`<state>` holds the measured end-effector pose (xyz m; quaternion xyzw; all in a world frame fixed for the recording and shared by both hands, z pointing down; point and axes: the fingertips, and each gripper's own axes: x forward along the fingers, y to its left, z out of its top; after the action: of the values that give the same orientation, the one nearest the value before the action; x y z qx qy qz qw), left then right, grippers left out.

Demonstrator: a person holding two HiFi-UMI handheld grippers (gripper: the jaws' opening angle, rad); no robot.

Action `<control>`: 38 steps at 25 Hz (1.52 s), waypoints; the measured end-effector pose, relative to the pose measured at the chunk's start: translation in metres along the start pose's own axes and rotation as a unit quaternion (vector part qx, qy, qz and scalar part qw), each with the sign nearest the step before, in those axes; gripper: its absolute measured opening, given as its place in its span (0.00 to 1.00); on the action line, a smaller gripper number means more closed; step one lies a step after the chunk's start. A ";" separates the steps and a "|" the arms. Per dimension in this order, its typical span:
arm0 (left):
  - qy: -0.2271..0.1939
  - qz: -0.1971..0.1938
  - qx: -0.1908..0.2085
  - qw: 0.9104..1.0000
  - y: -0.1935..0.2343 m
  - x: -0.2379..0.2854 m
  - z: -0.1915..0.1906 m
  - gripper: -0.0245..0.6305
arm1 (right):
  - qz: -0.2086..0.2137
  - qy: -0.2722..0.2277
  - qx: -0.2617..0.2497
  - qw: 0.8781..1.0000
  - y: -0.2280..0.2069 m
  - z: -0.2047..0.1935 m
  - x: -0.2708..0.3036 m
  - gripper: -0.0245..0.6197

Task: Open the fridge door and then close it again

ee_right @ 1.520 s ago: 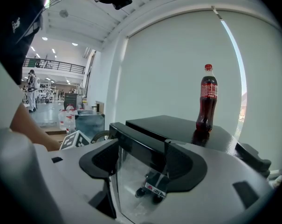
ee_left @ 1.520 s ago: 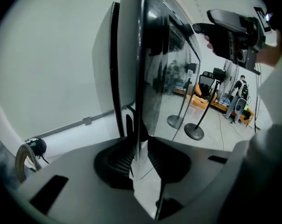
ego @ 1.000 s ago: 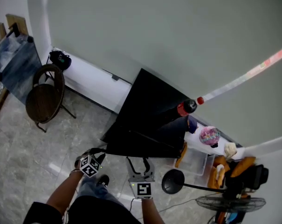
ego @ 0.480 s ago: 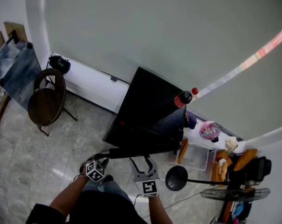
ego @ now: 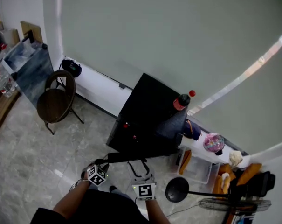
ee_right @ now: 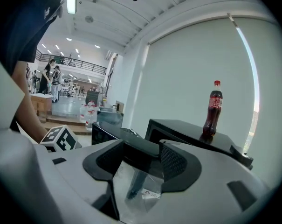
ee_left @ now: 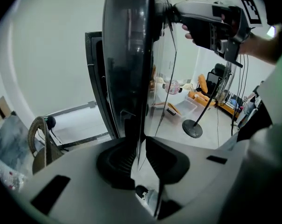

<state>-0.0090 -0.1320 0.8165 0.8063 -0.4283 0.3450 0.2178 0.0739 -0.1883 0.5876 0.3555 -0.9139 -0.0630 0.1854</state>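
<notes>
The fridge [ego: 147,113] is standing on the floor against the wall, and its door [ego: 141,157] is hanging open, swung well out from the body toward the person. A bottle [ego: 180,101] is standing upright on the fridge top, near a back corner.

The person is working both tools on that door. The left tool [ego: 105,164] is reaching in at the door's free end. In the left gripper view its jaws are nearly pressed together, and the thin edge of the door [ee_left: 127,55] is running straight down between them. The left tool [ee_left: 140,149] is pinching that edge, with both pads lying against it.

The right tool [ego: 139,163] is coming over the top edge of the door, about midway along it. Its jaws are standing roughly half spread and have just been closing. In the right gripper view the dark top of the door [ee_right: 134,152] is filling the gap between the jaws from one pad to the other, so the right tool [ee_right: 141,157] is gripping the door across its thickness. From the left gripper view, the right tool [ee_left: 171,13] is showing high up, sitting against the door's upper edge.

A chair [ego: 57,101] is sitting well off to the left by the wall. A round stand base [ego: 177,189] is resting on the floor just right of the right tool.
</notes>
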 end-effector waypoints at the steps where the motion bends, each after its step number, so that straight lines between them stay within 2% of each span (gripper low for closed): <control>1: 0.000 0.009 -0.008 1.000 -0.004 -0.002 -0.002 0.14 | 0.008 -0.002 -0.002 1.000 0.002 -0.001 -0.003 0.42; 8: 0.006 0.074 -0.071 0.995 -0.034 -0.009 -0.017 0.15 | 0.083 -0.029 -0.020 0.996 0.010 -0.007 -0.026 0.41; 12: 0.010 0.093 -0.082 0.992 -0.054 -0.013 -0.021 0.15 | 0.131 -0.035 -0.048 0.990 0.015 -0.011 -0.038 0.41; 17: 0.021 0.105 -0.121 0.987 -0.089 -0.013 -0.030 0.15 | 0.172 -0.047 -0.063 0.982 0.018 -0.017 -0.058 0.41; 27: 0.007 0.128 -0.137 0.982 -0.144 -0.018 -0.037 0.13 | 0.215 -0.061 -0.087 0.971 0.023 -0.030 -0.099 0.39; 35: 0.000 0.146 -0.150 0.978 -0.190 -0.012 -0.033 0.12 | 0.225 -0.072 -0.089 0.968 0.014 -0.042 -0.130 0.36; 38: -0.008 0.157 -0.159 0.975 -0.204 -0.013 -0.031 0.12 | 0.231 -0.065 -0.112 0.964 0.016 -0.041 -0.143 0.34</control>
<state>0.1459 0.0049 0.8166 0.6867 -0.6007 0.2961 0.2829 0.1762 -0.0793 0.5875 0.1066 -0.9684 -0.1435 0.1739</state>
